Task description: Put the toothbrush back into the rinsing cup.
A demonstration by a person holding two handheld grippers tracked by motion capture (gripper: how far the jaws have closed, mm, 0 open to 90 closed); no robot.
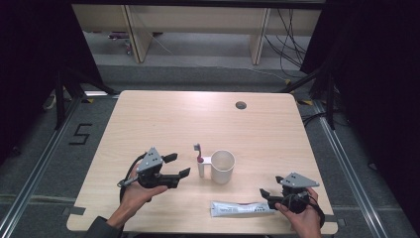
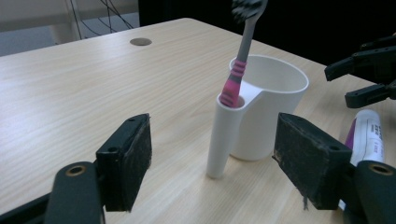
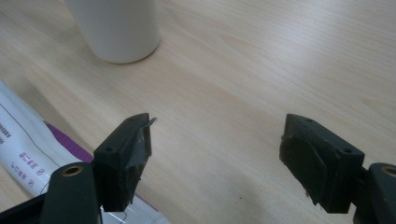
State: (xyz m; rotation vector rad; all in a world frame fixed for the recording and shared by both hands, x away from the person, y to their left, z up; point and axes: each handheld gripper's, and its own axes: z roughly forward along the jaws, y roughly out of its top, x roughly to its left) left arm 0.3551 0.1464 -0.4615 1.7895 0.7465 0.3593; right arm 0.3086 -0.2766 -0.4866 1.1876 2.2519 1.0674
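Observation:
A white cup [image 1: 223, 166] [image 2: 275, 93] stands near the middle of the table, with a narrow side tube [image 1: 201, 167] on its left. A pink and grey toothbrush [image 1: 198, 151] [image 2: 238, 74] stands upright in that tube, bristles up. My left gripper [image 1: 179, 164] [image 2: 215, 149] is open just left of the cup, its jaws level with the tube and clear of it. A white and purple toothpaste tube [image 1: 241, 208] [image 2: 369, 135] [image 3: 28, 144] lies flat near the front edge. My right gripper [image 1: 271, 186] [image 3: 217, 144] is open beside its right end, holding nothing.
The light wooden table [image 1: 163, 119] has a round cable hole [image 1: 240, 105] at the back right. The floor around it is dark, with desk legs and cables beyond the far edge. The cup's base [image 3: 119, 28] stands ahead of the right jaws.

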